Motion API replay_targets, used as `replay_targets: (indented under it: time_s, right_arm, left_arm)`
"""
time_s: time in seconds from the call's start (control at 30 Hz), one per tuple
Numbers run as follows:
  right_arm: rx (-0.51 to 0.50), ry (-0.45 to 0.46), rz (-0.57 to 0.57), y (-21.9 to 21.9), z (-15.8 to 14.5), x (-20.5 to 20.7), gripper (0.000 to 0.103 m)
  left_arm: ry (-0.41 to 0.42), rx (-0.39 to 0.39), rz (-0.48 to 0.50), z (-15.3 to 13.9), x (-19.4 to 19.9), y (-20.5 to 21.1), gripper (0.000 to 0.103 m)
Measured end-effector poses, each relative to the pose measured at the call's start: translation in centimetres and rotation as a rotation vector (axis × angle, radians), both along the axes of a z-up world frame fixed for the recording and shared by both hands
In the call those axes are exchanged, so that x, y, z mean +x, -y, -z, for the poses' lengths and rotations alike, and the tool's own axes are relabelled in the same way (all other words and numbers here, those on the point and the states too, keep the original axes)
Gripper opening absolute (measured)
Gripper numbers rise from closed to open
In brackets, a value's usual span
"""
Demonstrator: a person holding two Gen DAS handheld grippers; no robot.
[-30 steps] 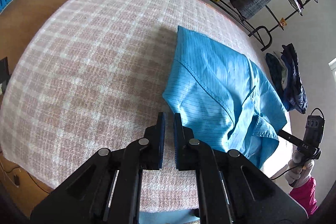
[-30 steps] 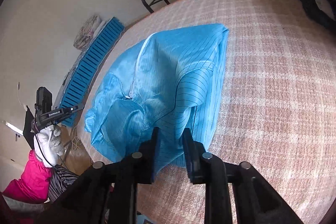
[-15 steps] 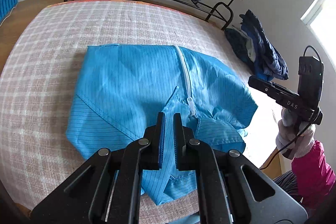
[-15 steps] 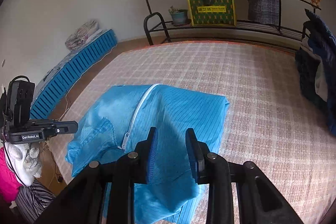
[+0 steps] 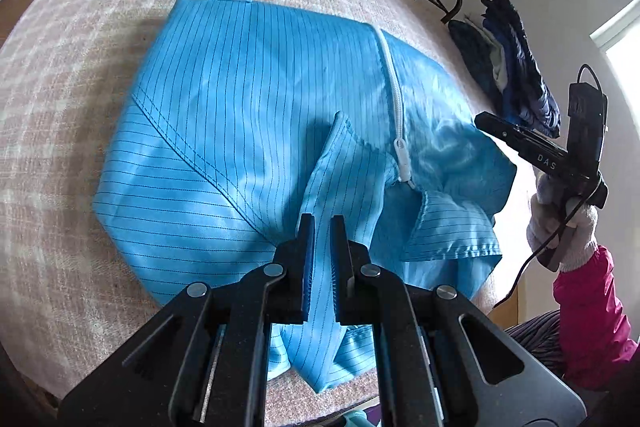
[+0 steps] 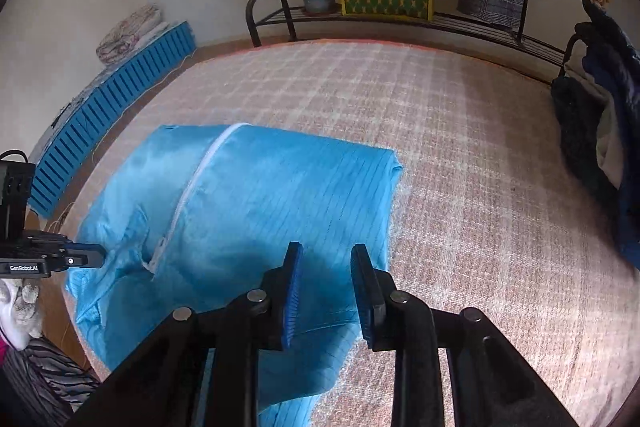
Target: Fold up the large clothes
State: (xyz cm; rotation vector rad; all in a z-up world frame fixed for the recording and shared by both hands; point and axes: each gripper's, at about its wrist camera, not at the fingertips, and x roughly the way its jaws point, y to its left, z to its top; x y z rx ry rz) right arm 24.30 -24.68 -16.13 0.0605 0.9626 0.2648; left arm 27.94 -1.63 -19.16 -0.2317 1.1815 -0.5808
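**Blue garment on the bed: orientation and gripper pose**

The blue pinstriped garment (image 5: 248, 131) is laid on the checked bed cover (image 5: 60, 107), near the bed's front edge, with some fabric hanging over that edge. It is partly folded into a compact, roughly rectangular shape. Its long axis is marked by the white zipper (image 5: 394, 95), which runs from the far side of the bed toward the near edge. The zipper pull and the rumpled collar area are located at the near end; the straight folded edge is located at the far end.

The left gripper (image 5: 322, 231) is angled steeply downward over the near part of the garment. Its jaws are pressed almost together, and a raised ridge of the blue fabric is seen passing between them, so the cloth is pinched.

The right gripper (image 6: 326, 267) is likewise angled downward, above the garment's near right portion. Its jaws are parted with a clear gap, and the fabric is seen below them rather than clamped. In the left wrist view it is seen held by a gloved hand (image 5: 560, 223) beside the bed.
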Motion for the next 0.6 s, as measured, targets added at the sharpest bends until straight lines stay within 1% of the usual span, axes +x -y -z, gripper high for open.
replay_targets:
  time_s: [0.07,0.13,0.23,0.3,0.33,0.37,0.43,0.5,0.53,0.57,0.6]
  right_arm:
    - [0.054,0.039,-0.1,-1.4,-1.8,-1.8,0.034]
    - [0.068,0.045,-0.22,-3.4,-2.6,-3.9,0.035]
    - [0.02,0.03,-0.39,-6.6,-2.4,-7.1,0.034]
    - [-0.031,0.018,-0.462,-8.2,-1.5,-8.5,0.035]
    - [-0.058,0.012,-0.484,-8.7,-0.9,-8.9,0.039]
    - [-0.093,0.008,-0.493,-9.2,-0.4,-9.1,0.045]
    - [-0.151,0.003,-0.502,-10.0,0.5,-9.2,0.046]
    - [-0.178,0.004,-0.497,-10.5,1.1,-8.8,0.045]
    - [-0.176,-0.001,-0.487,-10.4,1.1,-8.5,0.045]
    - [-0.155,-0.009,-0.467,-10.1,1.1,-7.9,0.038]
    - [-0.119,-0.026,-0.438,-9.6,1.0,-7.2,0.034]
  left_arm:
    - [0.045,-0.007,0.016,-1.3,-0.8,0.1,0.005]
    - [0.065,-0.027,0.035,-2.1,-1.8,0.3,0.004]
    - [0.049,-0.058,0.06,-2.0,-3.2,0.7,0.005]
    - [0.025,-0.068,0.072,-1.5,-4.0,1.3,0.005]
    - [0.011,-0.076,0.073,-1.2,-4.4,1.4,0.004]
    - [-0.004,-0.088,0.074,-0.9,-4.7,1.7,0.004]
    - [-0.032,-0.114,0.076,-0.3,-5.3,2.0,0.005]
    - [-0.055,-0.142,0.079,0.3,-6.1,2.4,0.005]
    - [-0.068,-0.155,0.084,0.5,-6.3,2.7,0.005]
    - [-0.074,-0.164,0.088,0.7,-6.7,3.2,0.005]
    - [-0.076,-0.172,0.091,0.8,-6.9,3.6,0.011]
